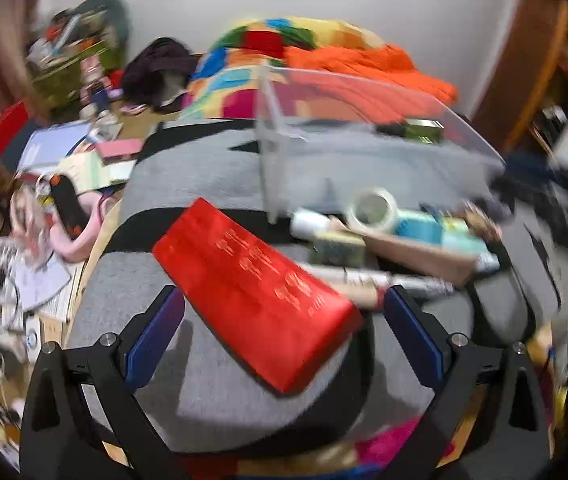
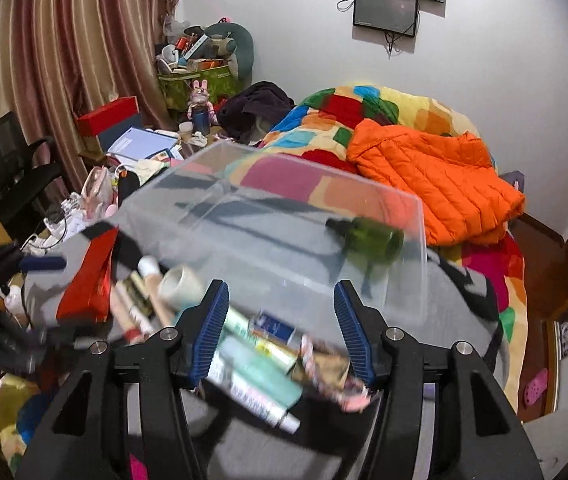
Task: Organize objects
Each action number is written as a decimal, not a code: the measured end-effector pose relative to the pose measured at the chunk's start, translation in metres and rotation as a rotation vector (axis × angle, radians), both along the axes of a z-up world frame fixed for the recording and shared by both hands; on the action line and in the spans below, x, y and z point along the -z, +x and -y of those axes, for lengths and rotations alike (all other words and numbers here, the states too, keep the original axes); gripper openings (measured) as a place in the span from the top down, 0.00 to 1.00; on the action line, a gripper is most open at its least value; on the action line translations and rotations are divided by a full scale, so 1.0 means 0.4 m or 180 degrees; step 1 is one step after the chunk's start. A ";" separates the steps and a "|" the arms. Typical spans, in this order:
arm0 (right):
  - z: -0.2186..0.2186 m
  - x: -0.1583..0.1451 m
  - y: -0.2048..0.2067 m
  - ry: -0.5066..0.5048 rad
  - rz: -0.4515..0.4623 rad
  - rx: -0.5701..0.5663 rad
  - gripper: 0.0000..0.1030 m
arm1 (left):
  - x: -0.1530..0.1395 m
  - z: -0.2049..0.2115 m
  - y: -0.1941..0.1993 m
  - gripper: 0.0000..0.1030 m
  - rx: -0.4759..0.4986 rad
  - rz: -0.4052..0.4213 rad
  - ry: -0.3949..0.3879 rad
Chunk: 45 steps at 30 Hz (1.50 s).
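on the far left of the right wrist view a red box (image 2: 108,116) sits on a pile of books and papers on the cluttered desk (image 2: 140,148), and no print there is sharp enough to read. closer in, on the grey blanket (image 1: 204,396) over the bed, lies a flat red packet (image 1: 256,300) with gold characters embossed on it, too blurred to read; in the left wrist view it lies slantwise between the fingers of the left tool (image 1: 284,332), which stand wide apart with neither pad touching it. to its right is a loose heap: a roll of tape (image 1: 372,210), a white bottle (image 1: 310,224), tubes (image 2: 252,384) and small cartons whose labels are smeared by motion blur and cannot be made out. the right tool (image 2: 282,328) hangs above this heap with its jaws partly apart and nothing clamped between them. behind the heap stands a clear plastic bin (image 2: 284,216) on the blanket, and the only thing inside it is a dark green bottle (image 2: 368,236) with a black cap, lying on its side near the right wall. farther right an orange puffer jacket (image 2: 436,176) lies on the patchwork quilt (image 2: 324,108).
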State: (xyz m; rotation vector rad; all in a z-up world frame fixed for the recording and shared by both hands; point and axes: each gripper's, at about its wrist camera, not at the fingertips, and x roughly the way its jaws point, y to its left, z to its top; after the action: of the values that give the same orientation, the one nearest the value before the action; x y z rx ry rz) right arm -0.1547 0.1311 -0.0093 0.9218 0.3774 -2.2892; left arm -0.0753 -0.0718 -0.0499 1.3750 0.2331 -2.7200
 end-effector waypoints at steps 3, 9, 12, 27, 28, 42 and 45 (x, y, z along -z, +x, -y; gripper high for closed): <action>-0.025 0.032 0.022 0.0019 0.0090 -0.0009 0.50 | 0.021 0.020 -0.014 0.02 -0.0320 0.0006 -0.0005; -0.031 0.071 0.042 0.0010 0.0226 -0.0101 0.50 | 0.056 0.060 0.024 0.02 -0.0575 -0.0002 0.0113; -0.014 0.068 0.034 -0.0049 0.0235 -0.0161 0.50 | 0.060 0.071 0.059 0.02 -0.0543 -0.0018 0.0114; 0.081 0.107 0.043 0.0041 0.0382 -0.0472 0.54 | 0.057 0.090 0.110 0.40 -0.0499 -0.0058 -0.0308; 0.084 0.108 0.049 0.0068 0.0354 -0.0491 0.54 | 0.057 0.090 0.105 0.36 -0.0515 -0.0062 -0.0327; 0.110 0.120 0.035 -0.0196 0.0706 -0.0644 0.82 | 0.046 0.099 0.123 0.45 -0.0631 -0.0368 -0.0583; 0.106 0.113 0.044 -0.0214 0.0699 -0.0649 0.91 | 0.020 0.092 0.142 0.45 -0.0560 -0.0460 -0.0540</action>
State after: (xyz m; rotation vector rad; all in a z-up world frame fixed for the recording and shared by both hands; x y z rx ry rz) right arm -0.1372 0.0885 -0.0544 1.0385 0.2832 -1.9814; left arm -0.0183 -0.1087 -0.0581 1.0635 0.1226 -2.6257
